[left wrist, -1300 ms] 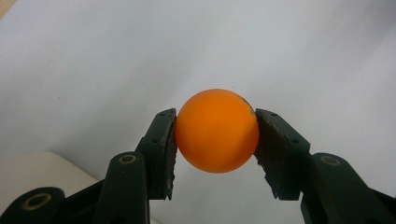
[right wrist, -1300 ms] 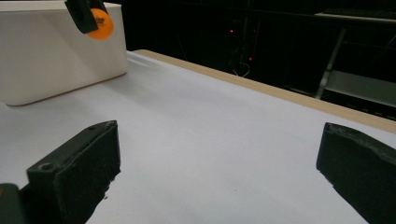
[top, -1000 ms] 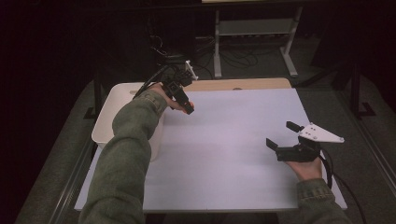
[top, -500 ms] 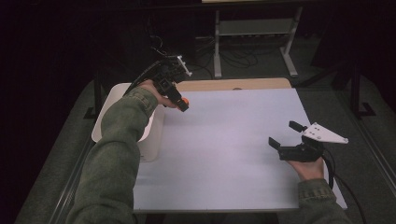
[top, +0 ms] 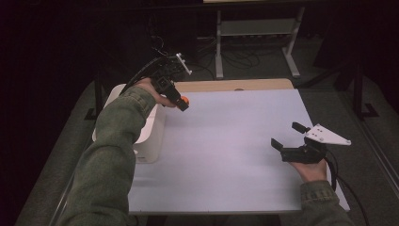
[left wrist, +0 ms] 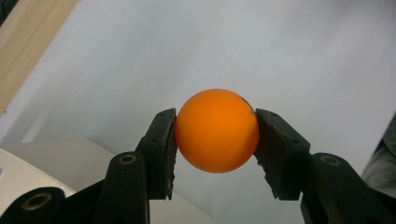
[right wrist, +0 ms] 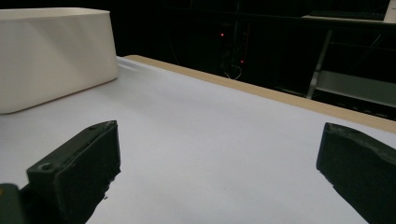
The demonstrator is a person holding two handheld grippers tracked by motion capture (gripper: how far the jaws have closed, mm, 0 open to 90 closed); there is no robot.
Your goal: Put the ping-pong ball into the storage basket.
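Note:
An orange ball [left wrist: 217, 130] sits clamped between the two black pads of my left gripper [left wrist: 215, 140], which is shut on it. In the high view that gripper [top: 182, 102] hangs in the air by the right rim of a white bin [top: 149, 136], with the orange ball [top: 184, 100] showing at its tip. My right gripper [top: 287, 135] rests low over the white table sheet [top: 226, 141] at the right, its jaws wide open with nothing between them. In the right gripper view the jaws frame bare sheet, and the white bin [right wrist: 51, 56] stands far off at the left.
A wooden table edge [top: 235, 85] runs along the far side of the sheet. Beyond it, in the dark, stands a metal shelf frame [top: 256, 28]. Green sleeves reach in from the bottom. Cables trail from both grippers.
My left gripper has risen and drawn back toward the far left, over the bin's rim, keeping the orange ball. The right gripper has stayed in place.

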